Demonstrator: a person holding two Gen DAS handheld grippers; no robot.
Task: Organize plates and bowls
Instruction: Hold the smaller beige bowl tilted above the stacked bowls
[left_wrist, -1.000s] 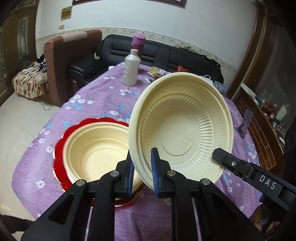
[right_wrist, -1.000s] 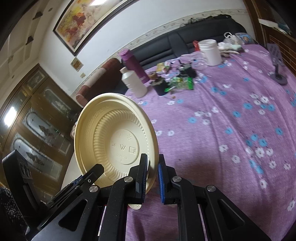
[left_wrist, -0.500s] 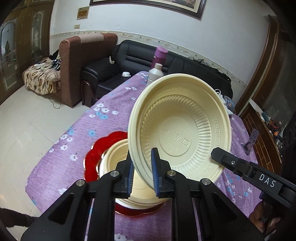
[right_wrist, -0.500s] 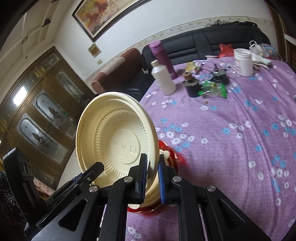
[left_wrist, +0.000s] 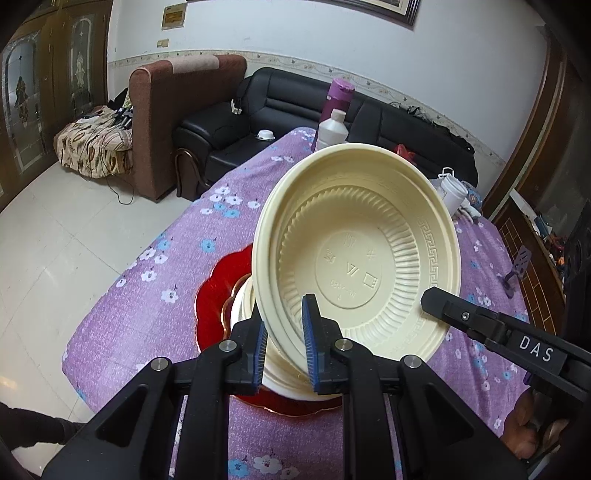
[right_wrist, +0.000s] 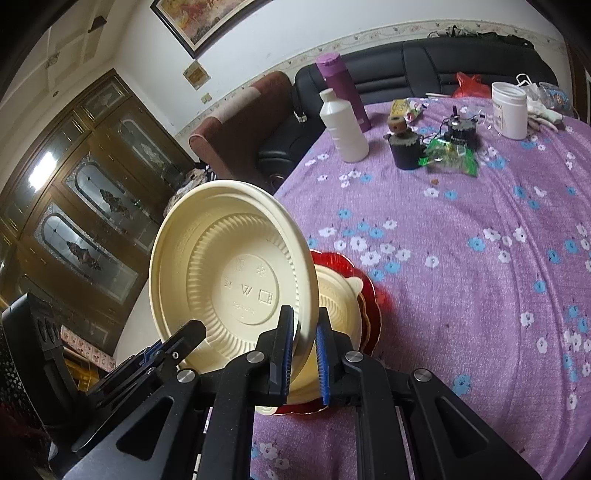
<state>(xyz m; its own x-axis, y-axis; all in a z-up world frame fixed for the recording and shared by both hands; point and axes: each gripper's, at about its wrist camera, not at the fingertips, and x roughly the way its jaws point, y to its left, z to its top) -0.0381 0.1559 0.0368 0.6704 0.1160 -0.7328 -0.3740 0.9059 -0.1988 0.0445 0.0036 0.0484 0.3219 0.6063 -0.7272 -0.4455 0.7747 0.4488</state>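
Observation:
A cream plastic bowl (left_wrist: 354, 258) hangs tilted on edge above the table, its underside facing both cameras. My left gripper (left_wrist: 282, 332) is shut on its lower rim. My right gripper (right_wrist: 304, 350) is shut on the same bowl (right_wrist: 236, 280) at another part of the rim. Each gripper shows in the other's view: the right gripper (left_wrist: 428, 295) at the bowl's right edge, the left gripper (right_wrist: 192, 328) at its lower left. Behind the held bowl a second cream bowl (right_wrist: 338, 295) sits on a red scalloped plate (left_wrist: 214, 295), largely hidden.
The purple flowered tablecloth (right_wrist: 461, 277) covers the table; its left edge drops to a tiled floor (left_wrist: 55, 240). At the far end stand a white bottle (right_wrist: 343, 129), a purple flask (right_wrist: 338, 81), a white jar (right_wrist: 511, 109), dark pots and a green packet (right_wrist: 448, 157). Sofas lie beyond.
Both grippers have carried the bowl sideways across the table. The red plate with its bowl, earlier off to the left or out of view, now sits right behind the held bowl.

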